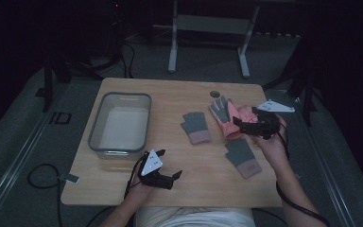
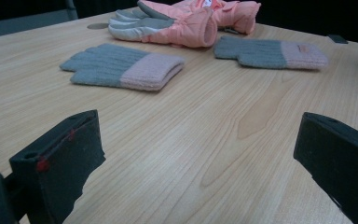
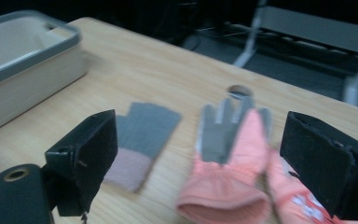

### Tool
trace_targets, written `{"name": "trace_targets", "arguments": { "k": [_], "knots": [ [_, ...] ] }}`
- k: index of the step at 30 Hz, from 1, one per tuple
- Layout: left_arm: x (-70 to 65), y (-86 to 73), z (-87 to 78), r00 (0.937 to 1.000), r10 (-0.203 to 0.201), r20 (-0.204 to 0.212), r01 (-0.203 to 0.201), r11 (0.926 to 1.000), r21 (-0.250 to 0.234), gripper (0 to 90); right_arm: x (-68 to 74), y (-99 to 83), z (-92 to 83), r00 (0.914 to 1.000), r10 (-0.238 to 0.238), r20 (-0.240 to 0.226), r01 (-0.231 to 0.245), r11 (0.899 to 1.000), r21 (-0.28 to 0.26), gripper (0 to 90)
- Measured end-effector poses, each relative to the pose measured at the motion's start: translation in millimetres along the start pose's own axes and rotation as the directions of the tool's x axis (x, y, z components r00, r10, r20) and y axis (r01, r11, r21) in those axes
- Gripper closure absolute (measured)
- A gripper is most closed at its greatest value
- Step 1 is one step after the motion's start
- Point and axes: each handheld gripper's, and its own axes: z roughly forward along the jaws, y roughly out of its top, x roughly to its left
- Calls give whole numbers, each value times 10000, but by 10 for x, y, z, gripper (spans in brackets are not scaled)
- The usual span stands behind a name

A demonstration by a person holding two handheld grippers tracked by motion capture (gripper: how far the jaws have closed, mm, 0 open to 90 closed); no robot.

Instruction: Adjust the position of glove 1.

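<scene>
Two pink ski gloves point(image 1: 230, 117) lie overlapping at the table's right, palm side grey. One grey knit glove with a pink cuff point(image 1: 196, 126) lies at the centre, and a second one point(image 1: 242, 157) lies nearer the front right. My right gripper point(image 1: 240, 126) hovers open just above the pink gloves; in the right gripper view it point(image 3: 205, 158) frames the nearer pink glove point(image 3: 228, 154), with nothing between the jaws. My left gripper point(image 1: 170, 162) stands open low over bare wood at the front. Its own view shows it point(image 2: 200, 154) facing the knit glove point(image 2: 121, 67).
A grey-rimmed clear bin point(image 1: 118, 125) stands on the table's left half, its rim point(image 3: 23, 60) also in the right gripper view. A round cable hole point(image 1: 215, 94) sits near the far edge. Beyond the table is a white desk frame point(image 1: 208, 33); cables lie on the floor.
</scene>
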Motion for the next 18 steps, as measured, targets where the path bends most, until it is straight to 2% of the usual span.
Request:
{"name": "trace_targets", "arguments": {
  "k": [4, 5, 8, 10, 12, 14, 17, 18],
  "knots": [
    [-4, 1, 1, 10000, 46, 16, -46, 10000, 16, 9, 64, 11, 130, 9992, -147, -358, 149, 9999, 32, 149],
    [-5, 1, 1, 10000, 51, 17, -51, 10000, 21, 8, 115, 19, 210, 9983, -291, -498, 294, 9996, 55, 195],
    [-3, 1, 1, 10000, 52, 34, -52, 10000, 21, 9, 164, 26, 292, 9964, -407, -738, 412, 9991, 56, 211],
    [-3, 0, 1, 10000, 46, 44, -46, 10000, 16, 9, 241, 25, 428, 9923, -633, -1068, 659, 9976, 209, 260],
    [-2, 1, 0, 10000, 49, 50, -49, 10000, 18, 9, 269, 21, 473, 9912, -747, -1097, 782, 9965, 286, 288],
    [-4, 0, 0, 10000, 60, 36, -60, 10000, 13, 8, 336, 7, 603, 9857, -1000, -1360, 1066, 9934, 424, 343],
    [-12, 0, -1, 9999, 134, -5, -134, 9999, 20, 9, 369, -3, 689, 9815, -1025, -1615, 1122, 9923, 523, 376],
    [-10, 0, 0, 9999, 120, 17, -120, 9999, 0, 8, 399, -14, 775, 9774, -990, -1868, 1128, 9915, 648, 413]
  ]
}}
